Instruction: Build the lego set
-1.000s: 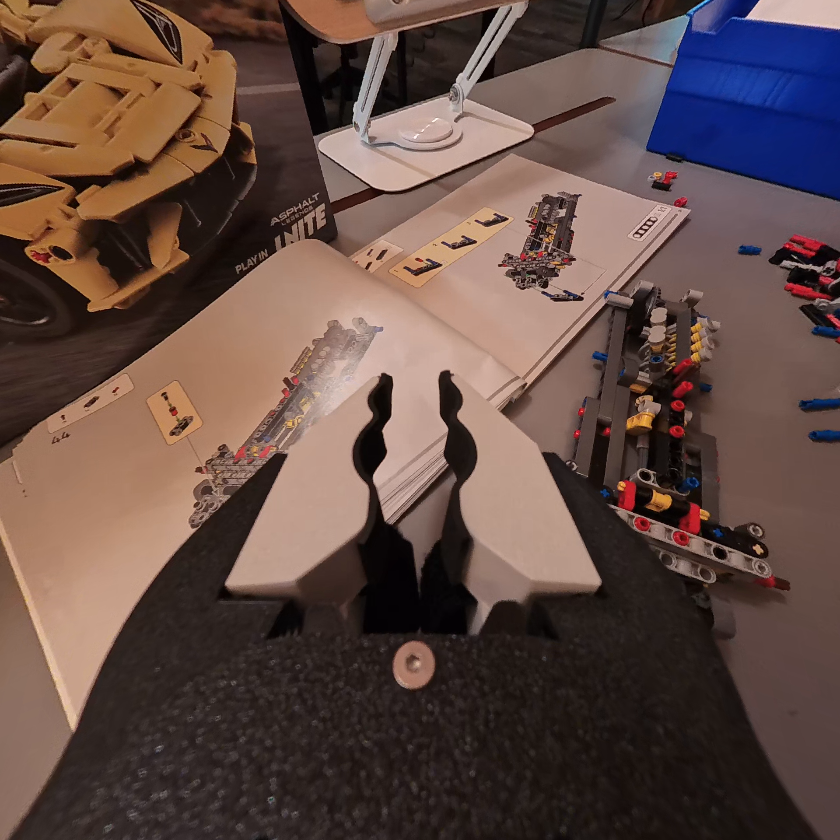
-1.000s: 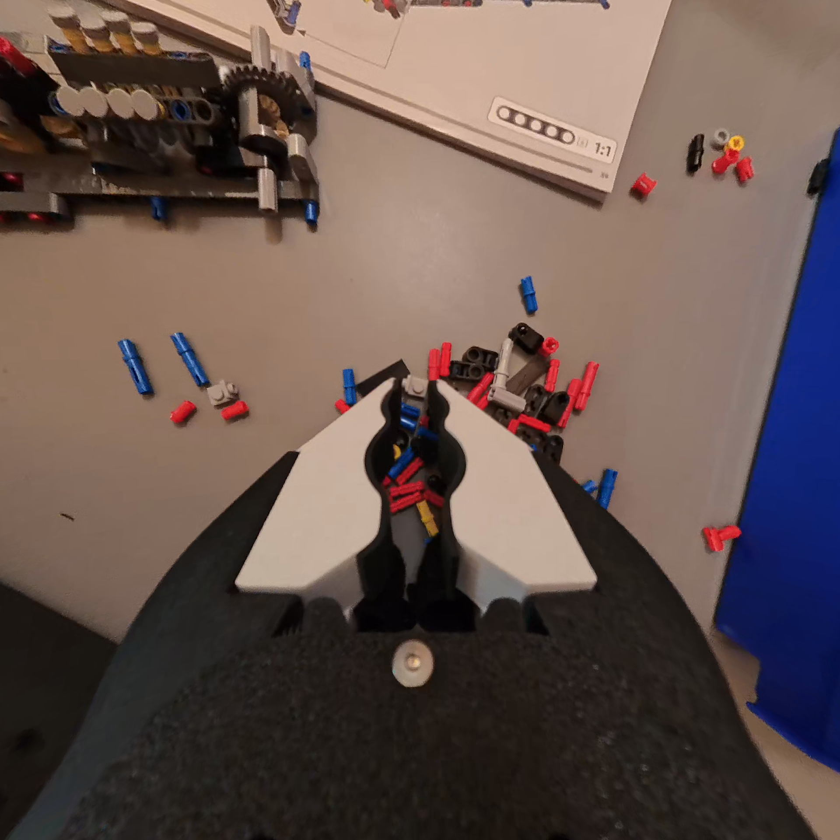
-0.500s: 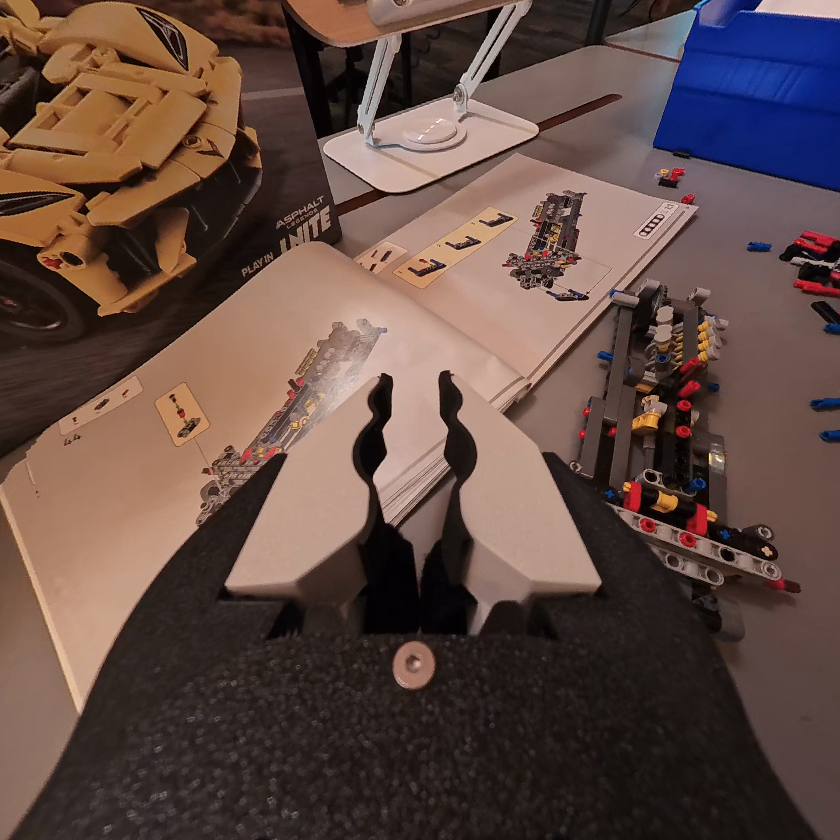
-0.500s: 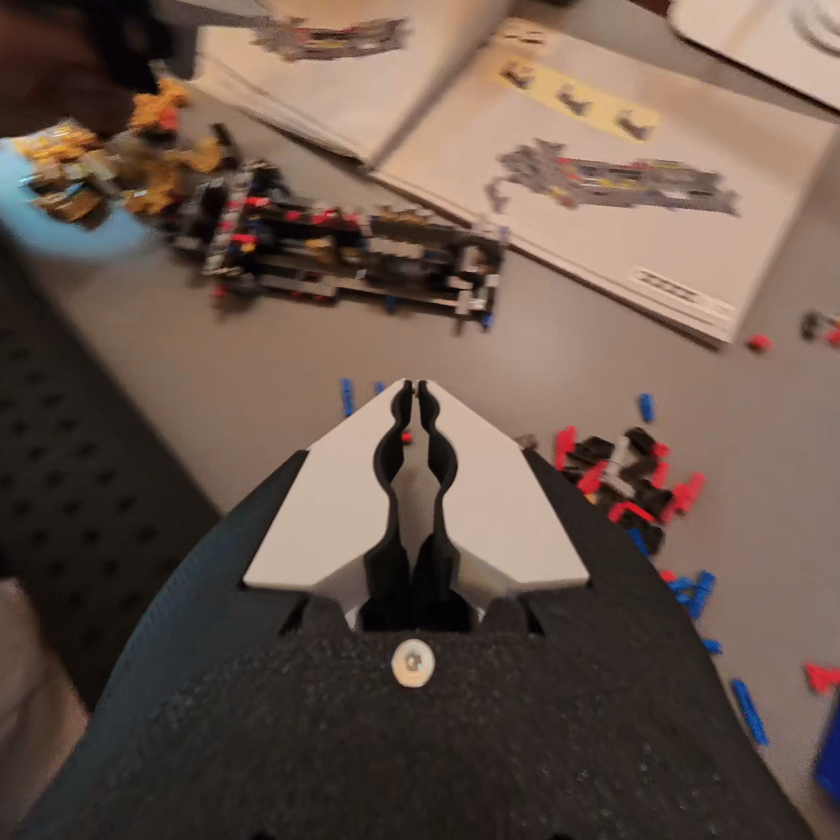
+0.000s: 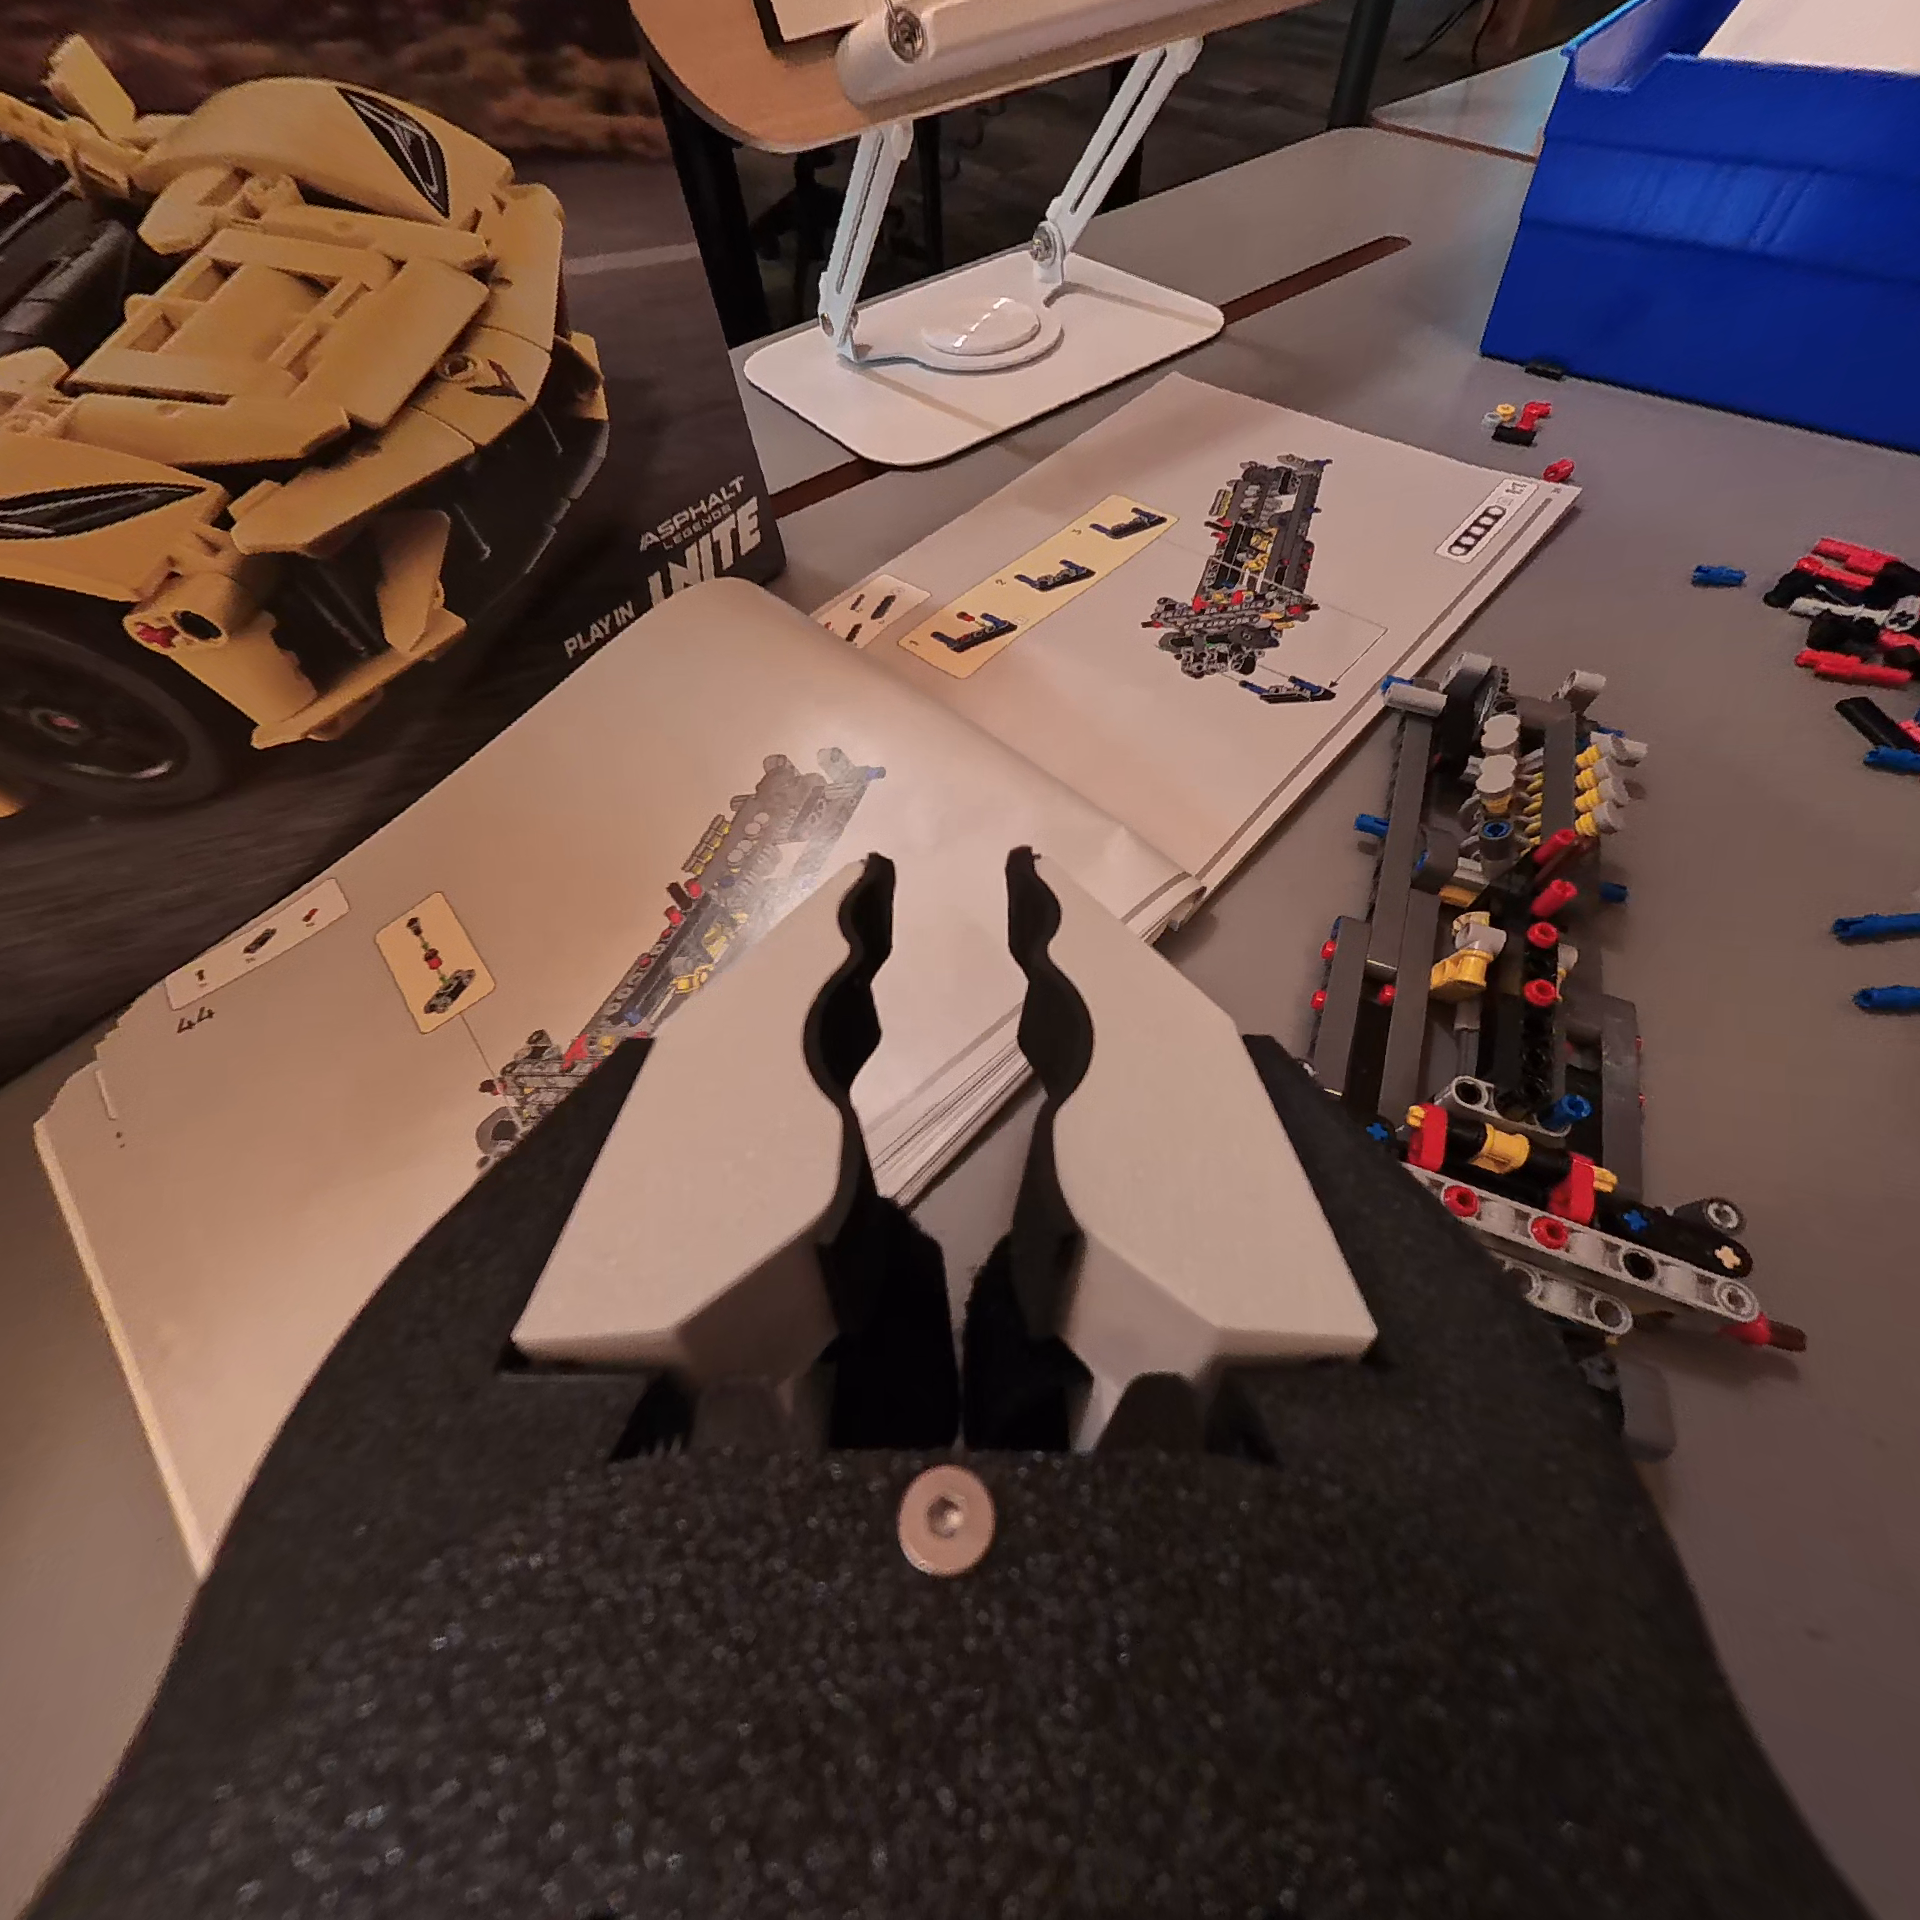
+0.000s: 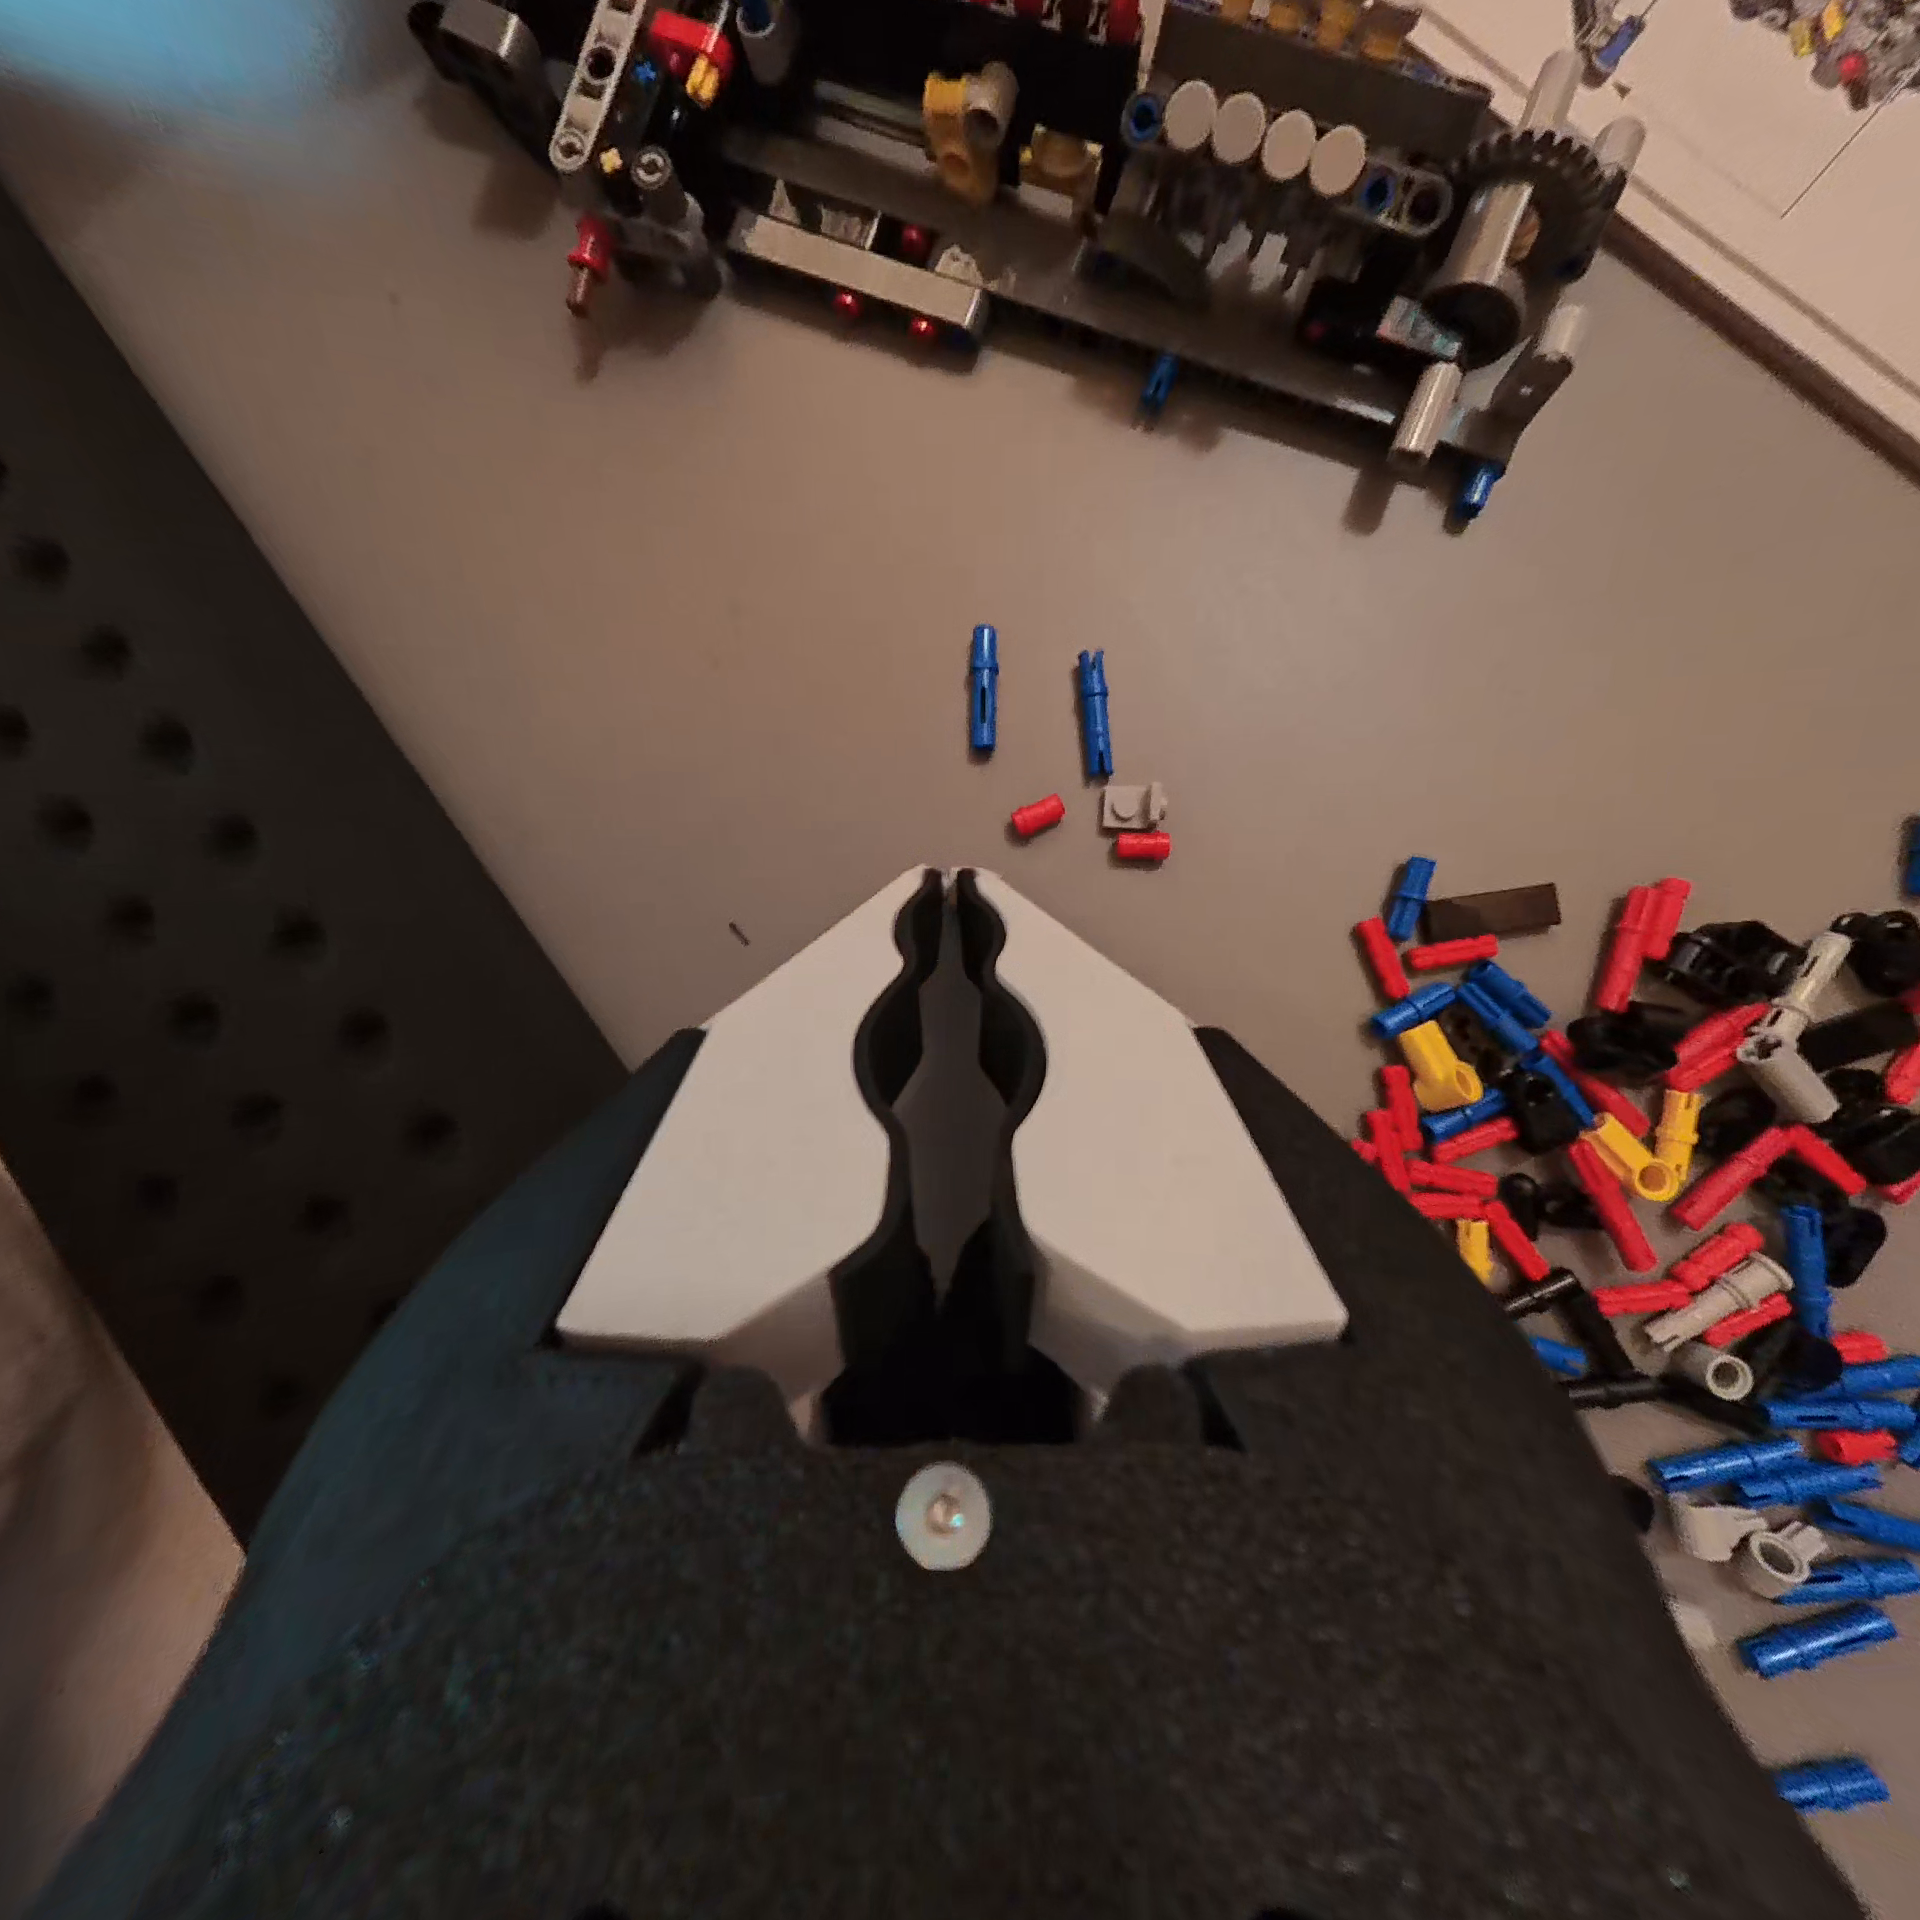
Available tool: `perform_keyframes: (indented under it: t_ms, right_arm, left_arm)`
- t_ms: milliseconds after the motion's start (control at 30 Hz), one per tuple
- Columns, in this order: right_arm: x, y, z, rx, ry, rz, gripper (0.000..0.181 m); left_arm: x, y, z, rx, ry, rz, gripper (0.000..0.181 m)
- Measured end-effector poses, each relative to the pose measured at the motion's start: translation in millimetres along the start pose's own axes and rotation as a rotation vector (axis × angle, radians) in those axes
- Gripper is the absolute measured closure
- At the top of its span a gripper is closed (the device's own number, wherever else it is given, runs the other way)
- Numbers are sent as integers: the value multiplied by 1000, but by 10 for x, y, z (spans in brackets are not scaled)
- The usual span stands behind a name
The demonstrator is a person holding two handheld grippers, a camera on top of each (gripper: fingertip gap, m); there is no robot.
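Observation:
The half-built grey and black lego chassis (image 5: 1496, 997) lies on the grey table right of the open instruction booklet (image 5: 727, 790). My left gripper (image 5: 954, 857) is open and empty, hovering over the booklet's near edge. In the right wrist view the chassis (image 6: 1091, 197) lies across the top. My right gripper (image 6: 943, 875) is shut with nothing seen between its tips, above bare table. Just beyond it lie two blue pins (image 6: 982, 686), two short red pins (image 6: 1037, 816) and a small grey piece (image 6: 1132, 805). A pile of loose red, blue, black and yellow pieces (image 6: 1662, 1164) lies to its right.
The lego box (image 5: 260, 436) stands at back left. A white stand (image 5: 987, 353) sits behind the booklet. A blue bin (image 5: 1714, 218) is at back right. A dark perforated surface (image 6: 177, 935) borders the table on the left in the right wrist view. Some 30 cm of space lies between my two pairs of fingers.
My right gripper swung away from above the loose pile toward the chassis, then came down lower over the table near the two blue pins, closing fully. My left gripper barely moved.

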State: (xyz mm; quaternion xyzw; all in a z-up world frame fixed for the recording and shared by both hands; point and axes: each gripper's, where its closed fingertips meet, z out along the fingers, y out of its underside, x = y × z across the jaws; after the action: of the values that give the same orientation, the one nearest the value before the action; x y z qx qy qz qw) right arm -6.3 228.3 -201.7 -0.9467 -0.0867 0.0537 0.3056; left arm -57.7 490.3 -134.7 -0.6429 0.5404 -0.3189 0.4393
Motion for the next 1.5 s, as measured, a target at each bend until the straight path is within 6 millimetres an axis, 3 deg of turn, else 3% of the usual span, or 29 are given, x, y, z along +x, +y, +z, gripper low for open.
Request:
perform_keyframes:
  t_ms: [100,233,333,433,500,600,667,767,900,1000,1167,1500]
  right_arm:
    - [32,-88,-6,56,11,16,177]
    - [144,-544,-138,315,27,60,169]
    - [208,-828,-211,541,-7,132,169]
    - [267,-830,-191,576,-18,158,164]
    - [248,-865,-259,616,-45,169,166]
    - [264,-835,-260,613,-65,206,166]
    - [242,-837,-278,624,-90,219,166]
    - [234,-826,-320,639,-79,217,166]
    - [215,-813,-315,635,-87,214,167]
    - [204,-805,-287,621,-92,212,167]
    - [180,-792,-230,592,-82,189,168]
    - [182,-781,-182,566,-63,167,170]
  left_arm:
    - [-57,-54,-47,18,-14,-6,160]
    - [-434,-145,-188,74,-85,-60,158]
    - [-831,-188,-505,81,-123,-123,151]
    - [-1018,-146,-944,27,-143,-159,141]
    - [-976,-28,-1205,-44,-136,-172,133]
    - [-552,261,-1498,-189,62,-337,116]
    - [-329,490,-1664,-292,157,-436,118]
    - [-315,871,-1877,-400,82,-449,128]
    - [-322,1217,-2088,-467,-63,-260,140]
    - [-146,1300,-2188,-484,-47,-102,151]
    - [112,1428,-2265,-523,64,-6,155]
    - [-70,1589,-2276,-561,40,79,156]
